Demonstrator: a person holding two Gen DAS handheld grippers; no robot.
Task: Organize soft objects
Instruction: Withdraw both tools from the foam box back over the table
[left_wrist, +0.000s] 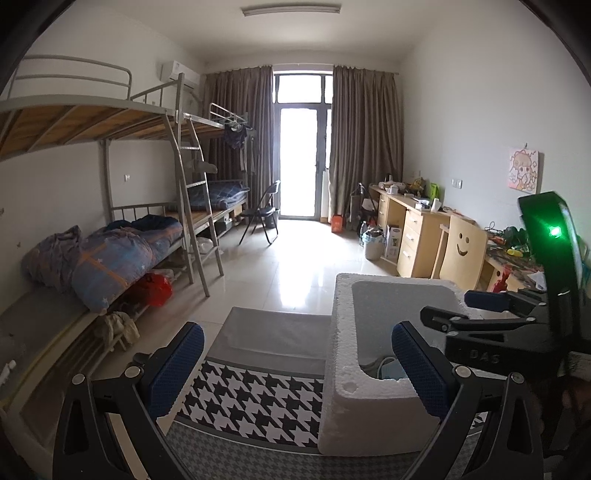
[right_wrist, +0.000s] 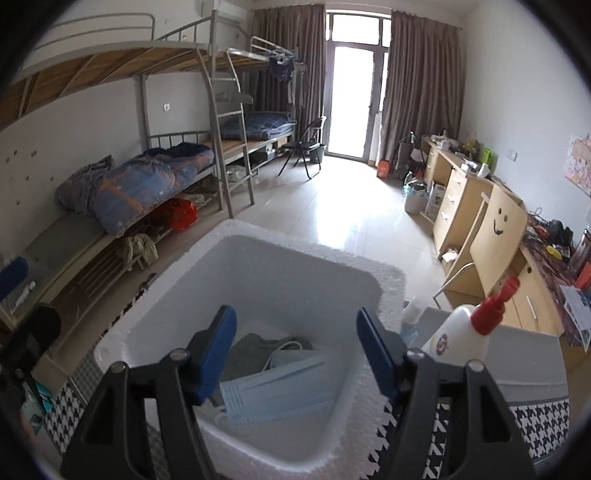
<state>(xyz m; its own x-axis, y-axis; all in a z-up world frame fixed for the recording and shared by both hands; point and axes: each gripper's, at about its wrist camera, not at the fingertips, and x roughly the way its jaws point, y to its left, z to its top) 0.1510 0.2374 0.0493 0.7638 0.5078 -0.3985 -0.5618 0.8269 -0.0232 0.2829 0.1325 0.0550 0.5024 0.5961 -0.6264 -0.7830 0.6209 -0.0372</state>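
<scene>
Nearest the right wrist camera, the right gripper (right_wrist: 295, 354) is hanging over the white foam box (right_wrist: 236, 243), its blue pads standing wide apart and pressing on nothing. Directly below the gap, the light blue face mask (right_wrist: 273, 391) is lying flat on the box floor; its long axis is running from about 8 o'clock to 2 o'clock in that view, with one short pleated edge facing the near left wall of the box. A white ear loop is curling out at its upper edge. Just behind it, toward 11 o'clock, a grey cloth (right_wrist: 251, 349) is lying crumpled, partly under the mask.

In the left wrist view, the left gripper (left_wrist: 295, 363) is also standing wide open, holding nothing, with its right pad overlapping the near side of the box and its left pad over the black-and-white houndstooth cloth (left_wrist: 251, 402) that the box is resting on. The right gripper's black body is showing at 3 o'clock there, its fingers reaching over the box rim.

At 3 o'clock of the box in the right wrist view, a white bottle with a red cap (right_wrist: 469, 325) is standing tilted. Farther off, a bunk bed (left_wrist: 122, 236) is filling the left wall at 9 o'clock, wooden desks (left_wrist: 417, 229) are lining the right wall, and a curtained glass door (left_wrist: 301, 147) is glowing at 12 o'clock.
</scene>
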